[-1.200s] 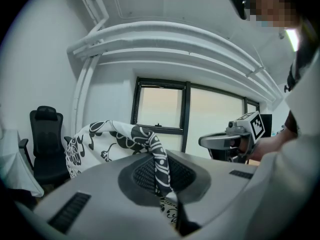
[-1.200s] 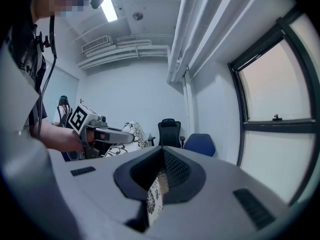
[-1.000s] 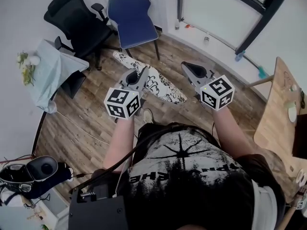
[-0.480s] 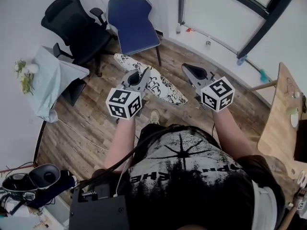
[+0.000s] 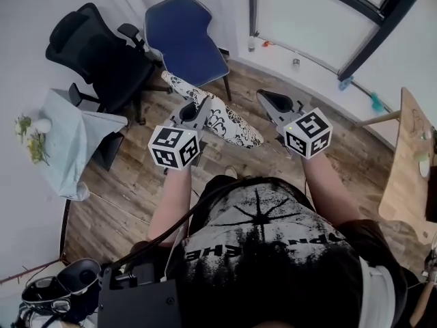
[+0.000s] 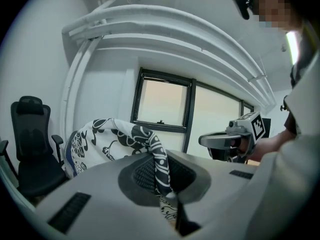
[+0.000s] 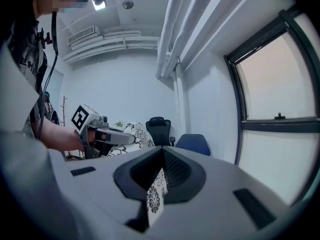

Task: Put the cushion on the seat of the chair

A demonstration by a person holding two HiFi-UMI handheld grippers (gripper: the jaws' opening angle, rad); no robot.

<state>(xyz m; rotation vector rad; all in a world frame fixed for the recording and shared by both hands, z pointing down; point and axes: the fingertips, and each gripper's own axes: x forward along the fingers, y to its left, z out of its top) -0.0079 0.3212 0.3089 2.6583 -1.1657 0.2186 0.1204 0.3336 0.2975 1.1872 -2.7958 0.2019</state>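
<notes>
I hold a black-and-white patterned cushion [image 5: 222, 118] in the air between both grippers. It hangs over the wood floor, short of the blue chair [image 5: 188, 36] by the wall. My left gripper [image 5: 196, 108] is shut on the cushion's cloth, which bunches up between its jaws in the left gripper view [image 6: 161, 171]. My right gripper [image 5: 268, 100] is shut on a corner of the cushion [image 7: 156, 196]. The blue chair [image 7: 192, 143] shows ahead in the right gripper view, its seat bare.
A black office chair [image 5: 95, 53] stands left of the blue one. A small table with a pale cloth [image 5: 72, 139] and flowers is at the left. A wooden table [image 5: 410, 176] lies at the right, a dark bag [image 5: 61, 289] at the bottom left.
Both grippers have carried the cushion across the floor towards the blue chair. The small clothed table and the bag have slid down the head view.
</notes>
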